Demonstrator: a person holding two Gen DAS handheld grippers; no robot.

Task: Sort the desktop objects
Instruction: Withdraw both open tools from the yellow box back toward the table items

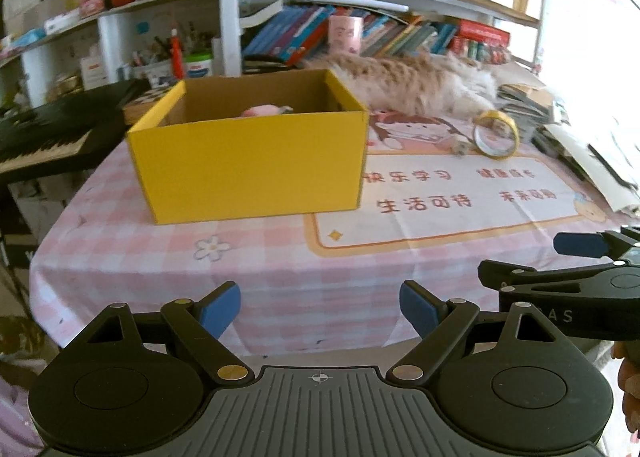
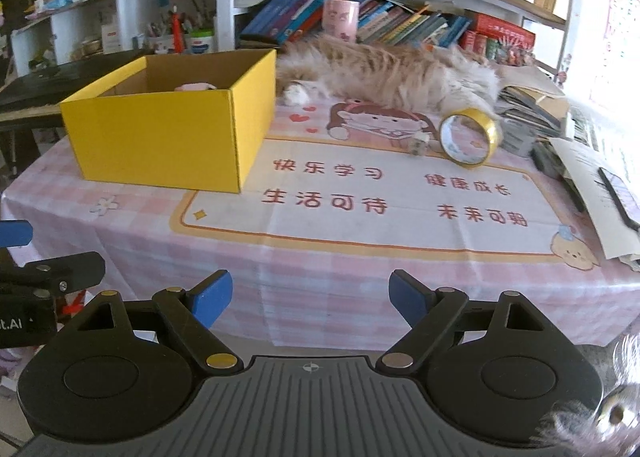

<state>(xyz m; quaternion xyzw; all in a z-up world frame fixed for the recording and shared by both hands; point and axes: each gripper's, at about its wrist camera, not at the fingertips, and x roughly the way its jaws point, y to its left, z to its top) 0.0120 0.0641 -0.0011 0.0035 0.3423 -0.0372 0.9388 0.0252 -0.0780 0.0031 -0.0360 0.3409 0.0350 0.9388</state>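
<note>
1. The left gripper has its two blue fingers wide apart, with nothing between them; it is in front of the near edge of the table
2. The right gripper also has its fingers spread apart and holds nothing; it is just beside the left one, before the same table edge
3. The tablecloth is pink checked with a printed panel of red characters
4. The yellow box stands open on the left part of the cloth, and a pink object lies inside it, mostly hidden by the wall
5. The tape roll stands on its edge on the right part, well apart from the box, with a small pale object just beside it that is too blurred to name
6. A fluffy cat lies behind the tape, in front of the shelves of books
7. A pile of papers is at the right edge of the table
</note>
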